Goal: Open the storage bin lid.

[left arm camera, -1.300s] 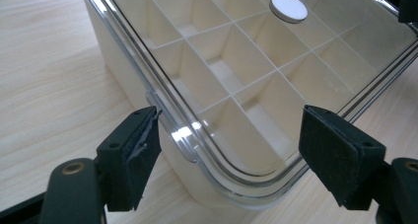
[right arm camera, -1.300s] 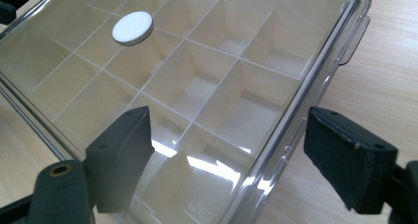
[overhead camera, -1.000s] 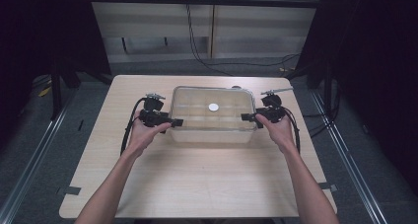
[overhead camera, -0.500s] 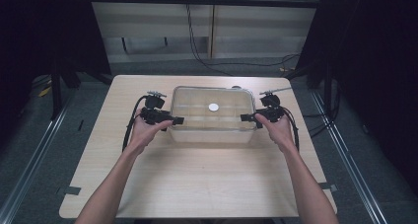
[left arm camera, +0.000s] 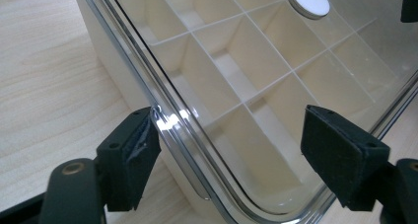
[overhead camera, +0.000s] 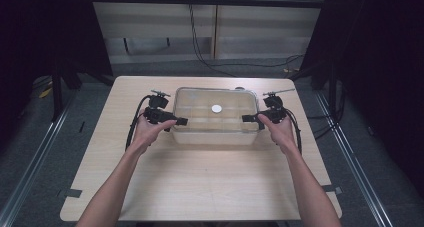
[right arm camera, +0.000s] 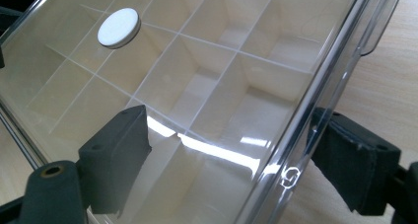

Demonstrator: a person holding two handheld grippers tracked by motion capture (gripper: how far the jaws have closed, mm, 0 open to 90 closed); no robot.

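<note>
A cream compartment box [overhead camera: 216, 132] with a clear lid [overhead camera: 200, 104] sits mid-table, divided inside into several cells. A white round disc [overhead camera: 216, 108] lies at the lid's centre, also visible as the disc [left arm camera: 309, 0] and the disc [right arm camera: 118, 27]. My left gripper [overhead camera: 176, 121] is at the box's left end, open. In its own view the left gripper [left arm camera: 231, 160] has its jaws wide apart, straddling the lid's rim [left arm camera: 162, 120]. My right gripper [overhead camera: 248, 118] is at the right end, open. Its jaws [right arm camera: 236, 160] also straddle the lid's rim [right arm camera: 315, 95].
The light wooden table [overhead camera: 210, 187] has bare room in front of the box. Black cables [overhead camera: 134, 127] loop from each gripper beside the box. A clear latch tab [right arm camera: 377, 21] hangs off the lid's edge. Metal rails [overhead camera: 35, 162] run along the floor on both sides.
</note>
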